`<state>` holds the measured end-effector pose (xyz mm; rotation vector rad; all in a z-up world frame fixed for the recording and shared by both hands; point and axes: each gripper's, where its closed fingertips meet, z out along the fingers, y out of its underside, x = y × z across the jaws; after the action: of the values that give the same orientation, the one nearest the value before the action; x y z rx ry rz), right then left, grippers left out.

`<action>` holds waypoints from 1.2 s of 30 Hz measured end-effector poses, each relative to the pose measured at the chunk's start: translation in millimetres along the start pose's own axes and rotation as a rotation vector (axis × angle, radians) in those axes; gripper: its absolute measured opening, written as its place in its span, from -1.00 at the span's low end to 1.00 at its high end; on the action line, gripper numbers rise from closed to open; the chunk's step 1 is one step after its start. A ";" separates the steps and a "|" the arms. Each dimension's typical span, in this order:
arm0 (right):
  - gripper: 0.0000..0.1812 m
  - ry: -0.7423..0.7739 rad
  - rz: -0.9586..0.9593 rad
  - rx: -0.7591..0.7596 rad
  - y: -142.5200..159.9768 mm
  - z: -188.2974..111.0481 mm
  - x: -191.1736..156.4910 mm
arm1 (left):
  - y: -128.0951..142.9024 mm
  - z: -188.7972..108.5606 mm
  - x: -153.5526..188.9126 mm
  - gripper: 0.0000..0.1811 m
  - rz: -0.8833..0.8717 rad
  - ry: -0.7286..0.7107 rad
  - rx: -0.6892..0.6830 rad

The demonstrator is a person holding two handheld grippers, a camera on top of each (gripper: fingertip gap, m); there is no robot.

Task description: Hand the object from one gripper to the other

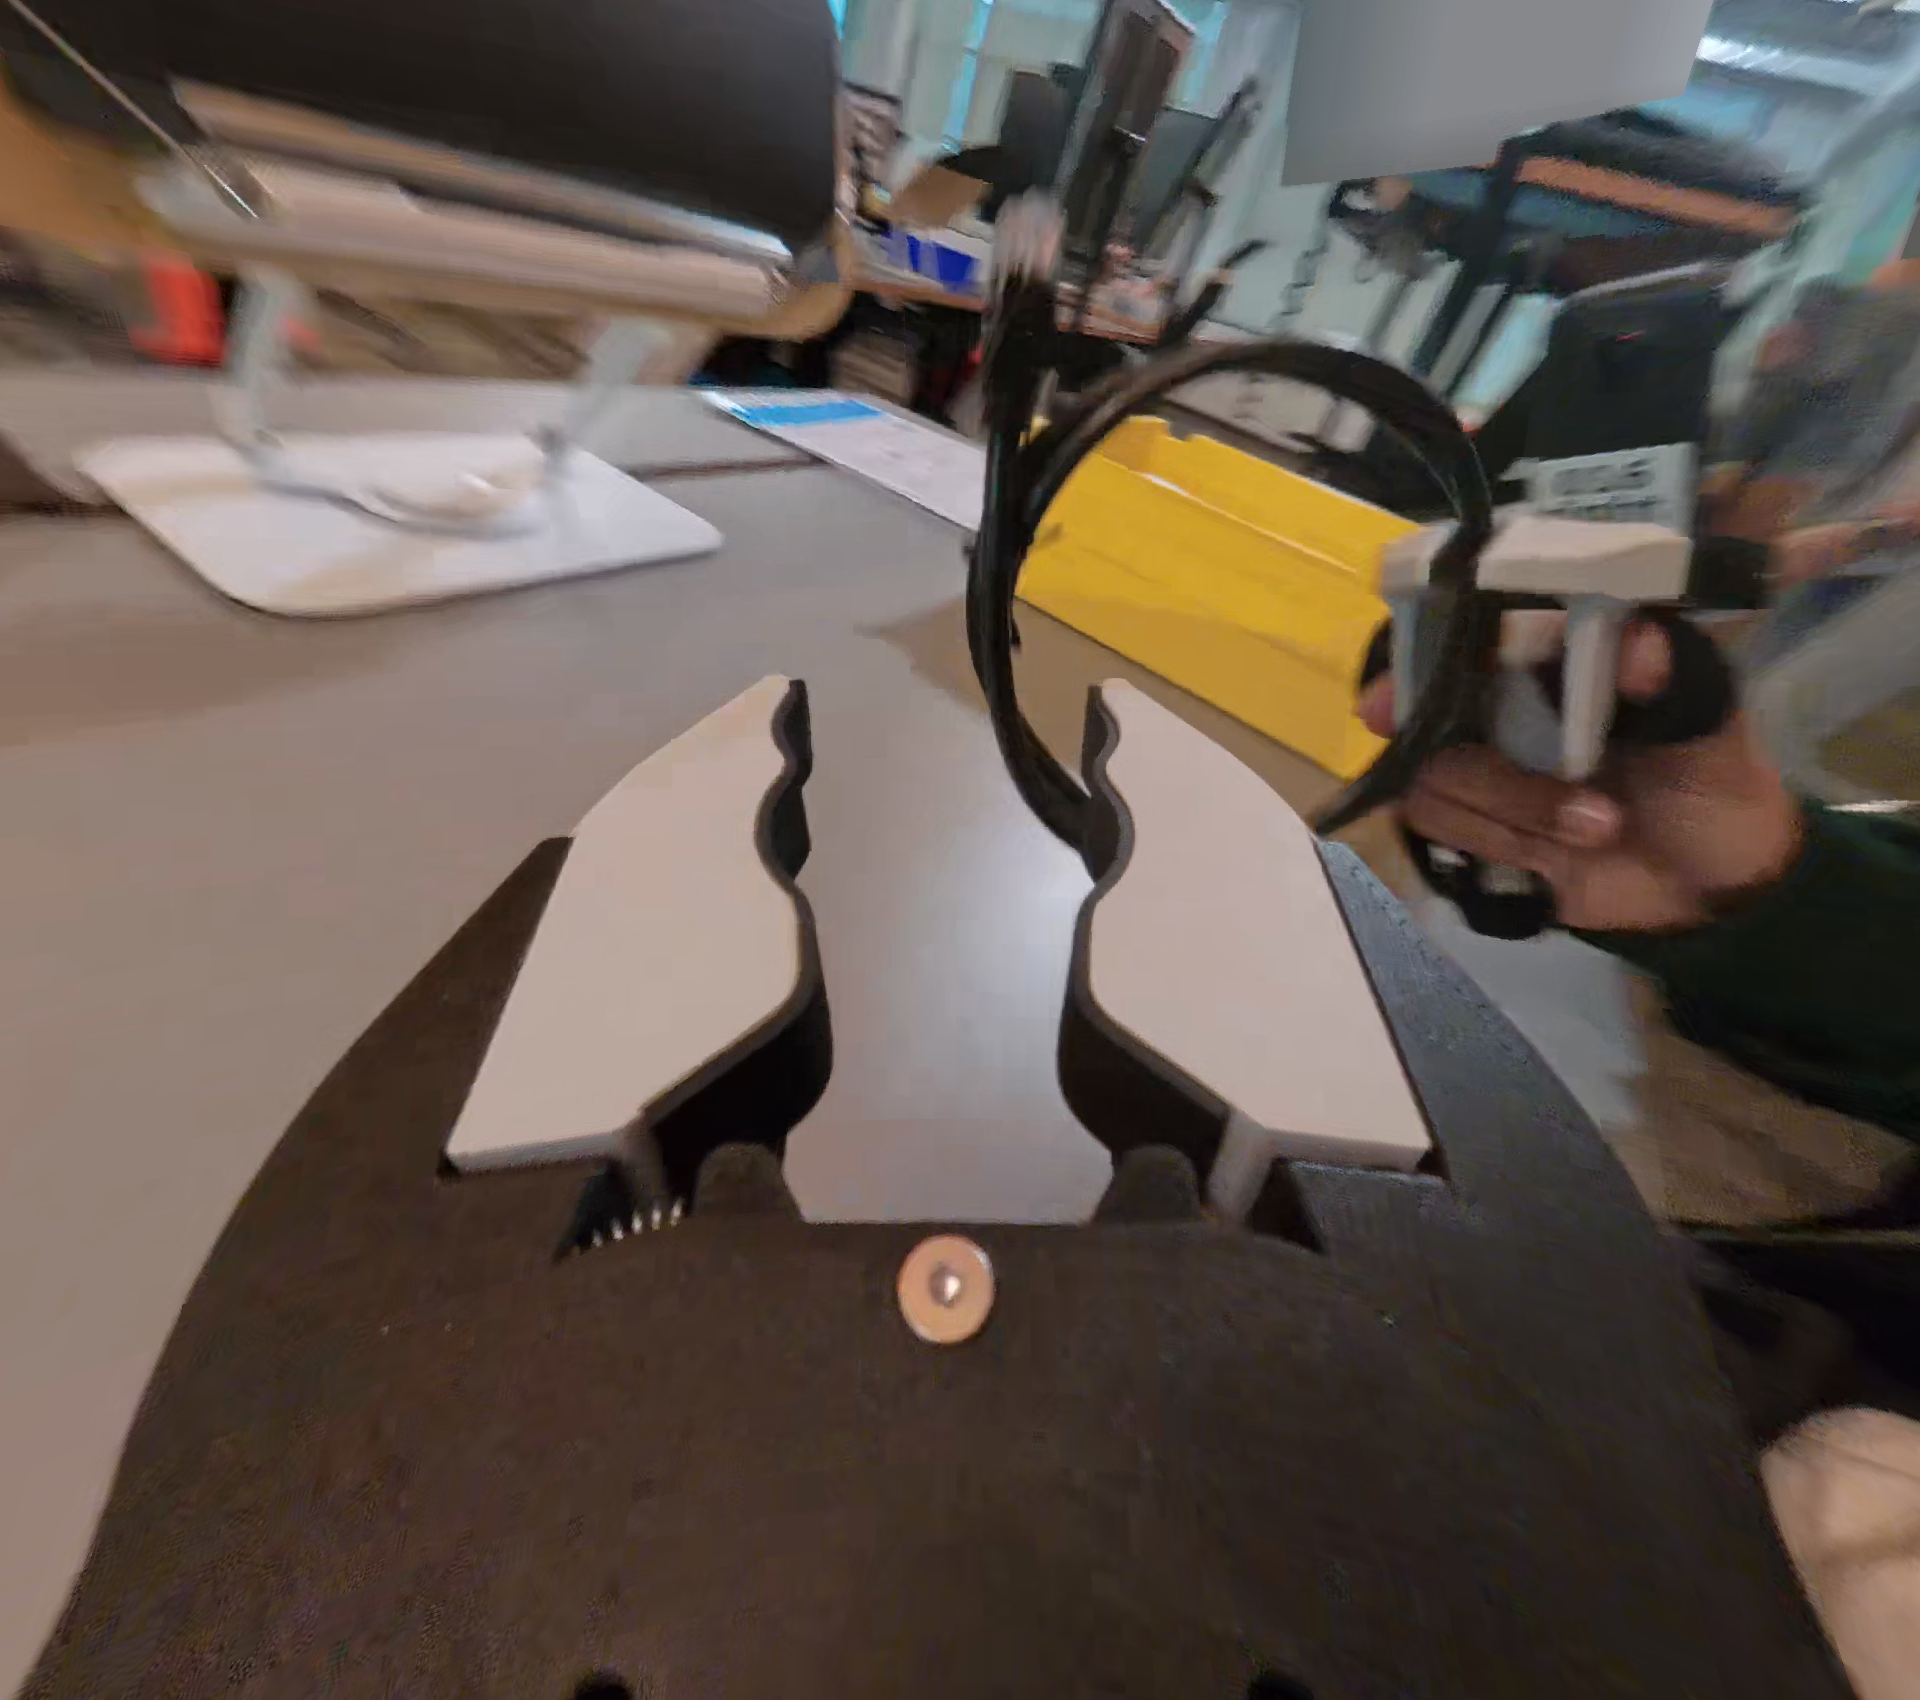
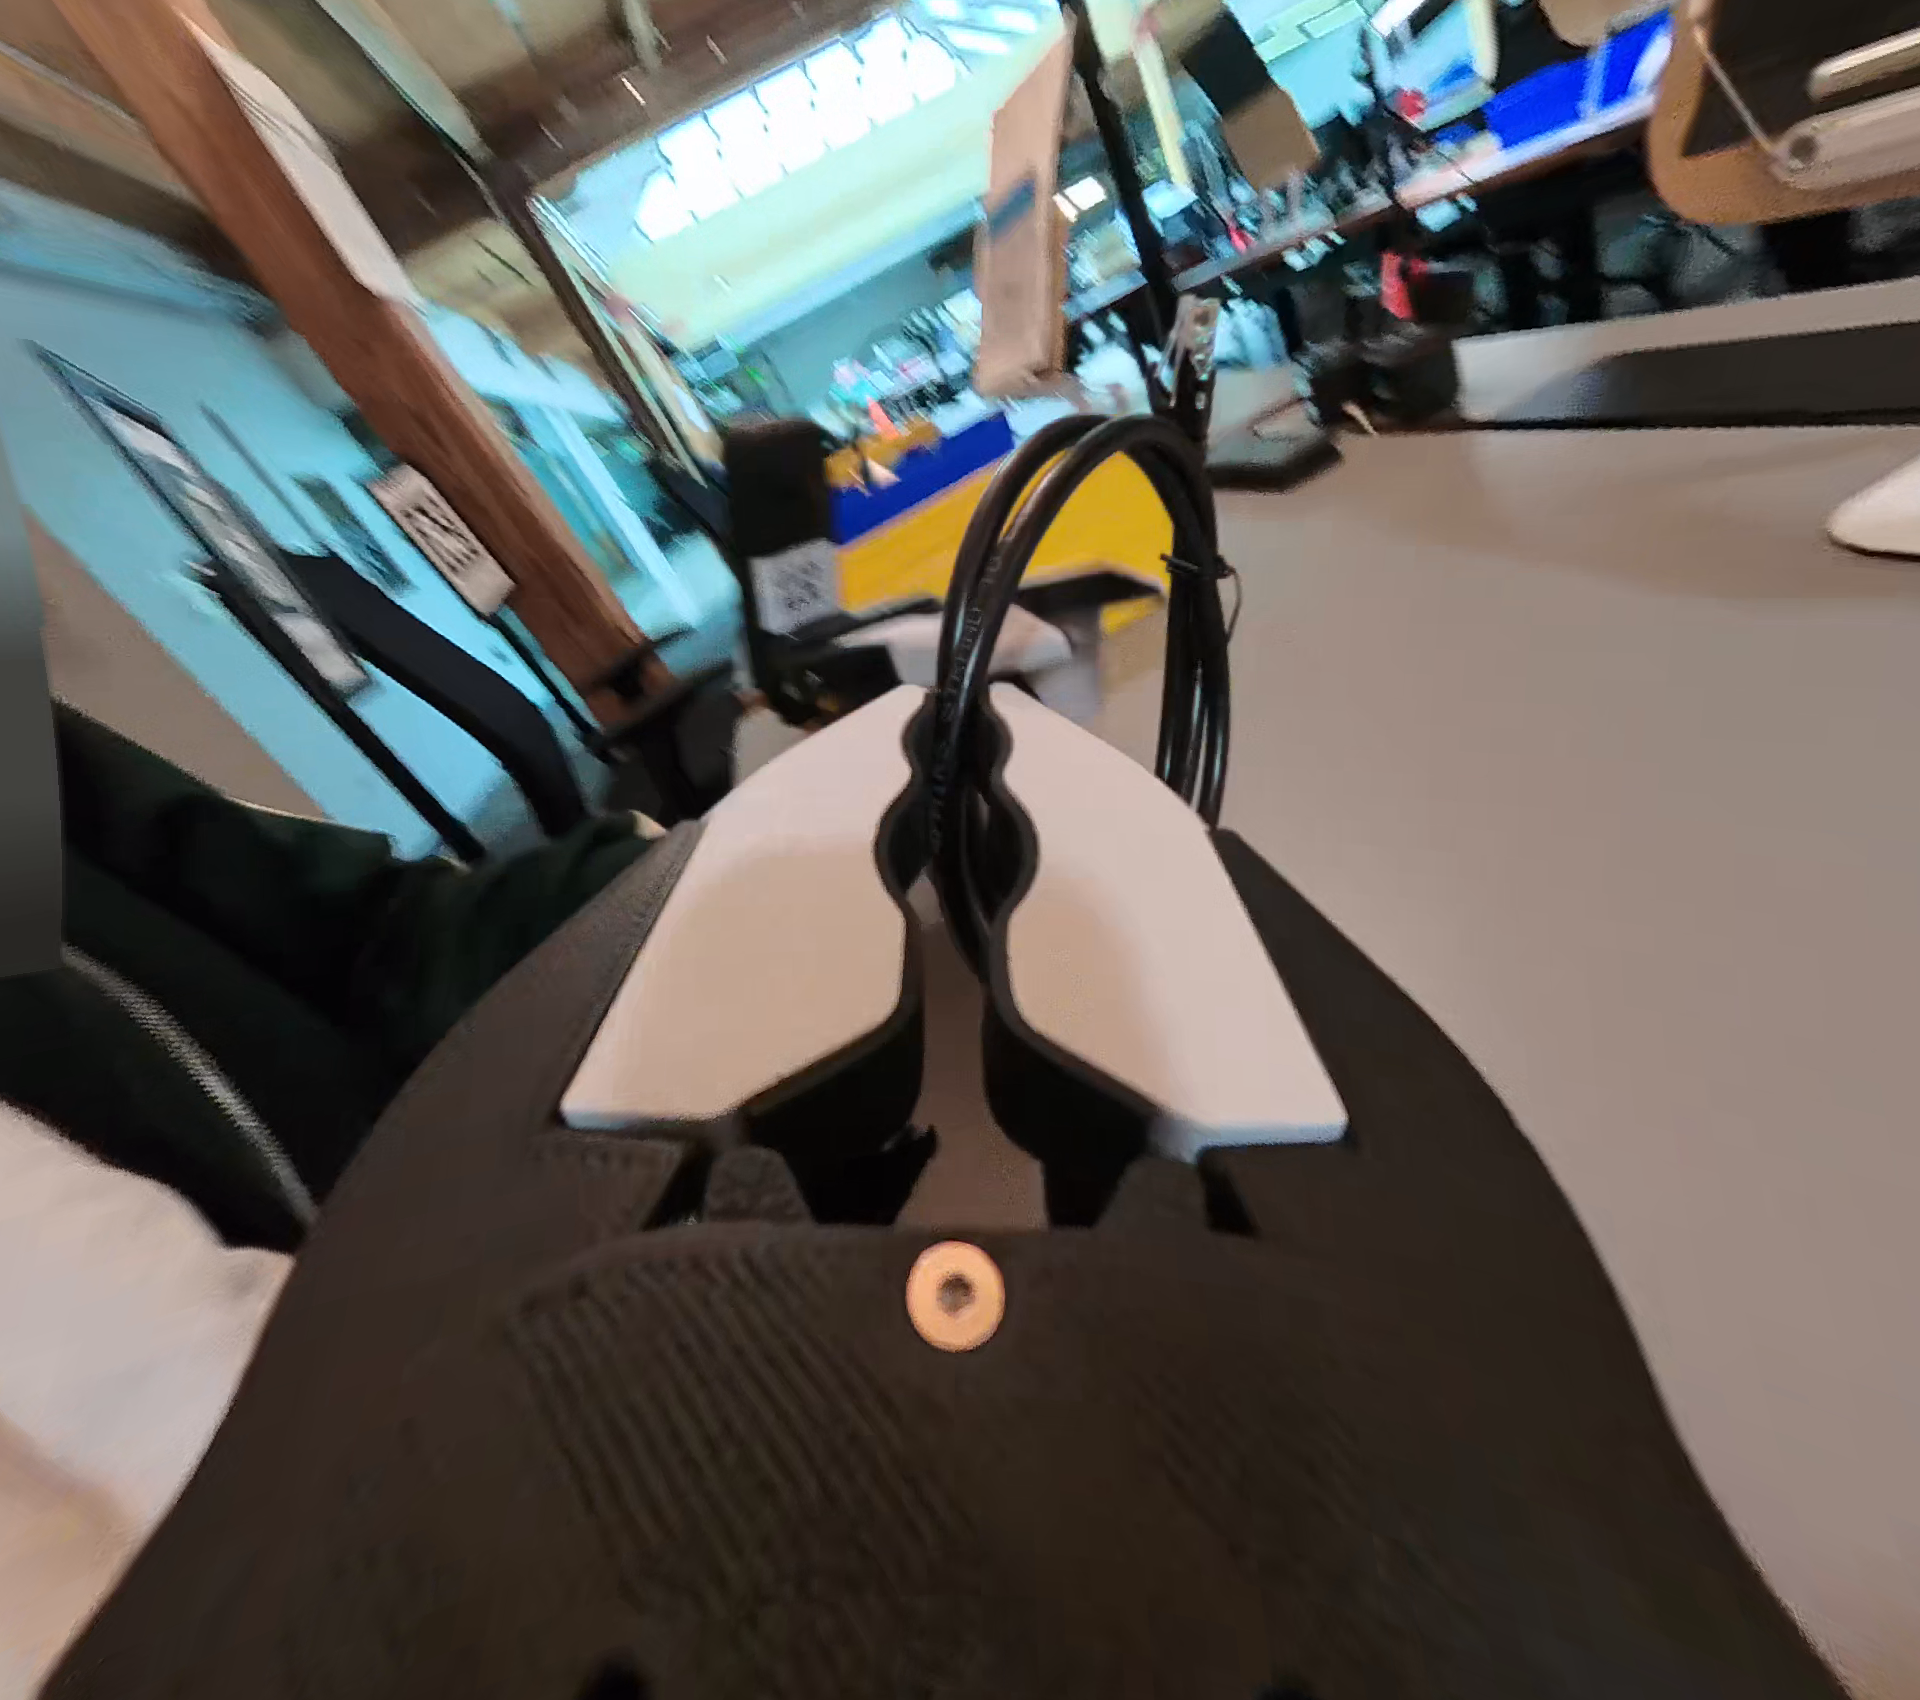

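A coiled black cable point(image 1: 985, 601) hangs in the air over the grey table point(image 1: 312, 819). My right gripper point(image 1: 1439, 570), held by a hand point(image 1: 1579, 829) at the right, is shut on the coil's right side. My left gripper point(image 1: 945, 694) is open and empty. The coil's lower left strands pass just beyond its right fingertip point(image 1: 1117, 715). In the right wrist view my right gripper point(image 2: 956, 705) is shut on the cable point(image 2: 1091, 429), whose loop rises above the tips. The left gripper point(image 2: 1039, 627) shows blurred behind the loop.
A monitor on a white stand point(image 1: 395, 528) sits at the left of the table. A yellow bin point(image 1: 1195, 590) lies behind the cable, with a paper sheet point(image 1: 883, 445) beyond it. A workshop with benches fills the background.
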<state>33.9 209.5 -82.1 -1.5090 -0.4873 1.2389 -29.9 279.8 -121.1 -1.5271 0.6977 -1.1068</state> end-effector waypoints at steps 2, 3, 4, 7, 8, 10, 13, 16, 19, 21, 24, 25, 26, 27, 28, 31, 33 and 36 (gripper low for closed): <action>-0.93 -0.088 0.072 0.078 -11.3 -7.6 -2.6 | 7.4 3.7 13.7 -0.65 -0.182 0.168 -0.019; -0.93 -0.128 0.105 0.111 -15.8 -11.1 -3.6 | 3.7 3.0 21.7 -0.75 -0.268 0.253 0.012; -0.94 -0.167 0.135 0.141 -19.8 -14.4 -4.9 | -3.1 1.6 26.9 -0.75 -0.334 0.316 0.063; -0.94 -0.275 0.203 0.198 -27.7 -21.3 -10.6 | -11.7 -1.9 33.7 -0.76 -0.425 0.418 0.129; -0.94 -0.308 0.216 0.201 -28.3 -22.1 -13.4 | -12.1 -2.1 36.3 -0.74 -0.430 0.444 0.128; -0.94 -0.376 0.242 0.195 -28.4 -22.2 -21.2 | -8.7 0.4 41.7 -0.67 -0.437 0.482 0.101; -0.94 -0.458 0.260 0.192 -28.5 -21.3 -33.6 | 1.5 8.7 47.8 -0.35 -0.471 0.502 0.055; -0.94 -0.491 0.271 0.196 -28.8 -20.7 -39.4 | 0.5 7.2 66.5 -0.37 -0.501 0.624 0.043; -0.94 -0.456 0.283 0.218 -30.7 -21.3 -32.7 | -0.4 0.8 85.7 -0.52 -0.496 0.749 0.019; -0.94 -0.437 0.304 0.255 -34.9 -25.8 -24.7 | -1.9 -1.9 91.3 -0.56 -0.484 0.783 0.023; -0.94 -0.381 0.333 0.277 -34.6 -29.5 -8.4 | -6.1 -6.2 93.3 -0.76 -0.450 0.801 0.042; -0.94 -0.361 0.326 0.272 -32.8 -29.1 -4.7 | -5.8 -5.7 91.9 -0.77 -0.433 0.783 0.043; -0.94 -0.334 0.312 0.268 -31.3 -28.3 -1.1 | -5.8 -5.9 90.9 -0.77 -0.413 0.772 0.045; -0.93 -0.295 0.292 0.265 -29.3 -27.1 3.8 | -7.2 -6.4 89.6 -0.78 -0.395 0.761 0.052; -0.91 -0.241 0.269 0.263 -26.8 -26.0 10.7 | -8.8 -6.4 87.3 -0.78 -0.380 0.742 0.061; -0.57 -0.041 0.205 0.281 -22.8 -26.4 39.0 | -12.3 -7.0 78.9 -0.80 -0.347 0.686 0.082; -0.15 0.130 0.148 0.360 -30.2 -35.8 62.0 | -15.6 -8.0 72.9 -0.80 -0.349 0.661 0.102; 0.07 0.245 0.083 0.410 -39.5 -49.4 74.6 | -18.1 -8.3 63.0 -0.80 -0.360 0.618 0.122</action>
<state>117.0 261.0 -85.4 -1.3121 -0.0049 1.1159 -14.7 226.0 -86.1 -1.2292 0.7578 -1.9002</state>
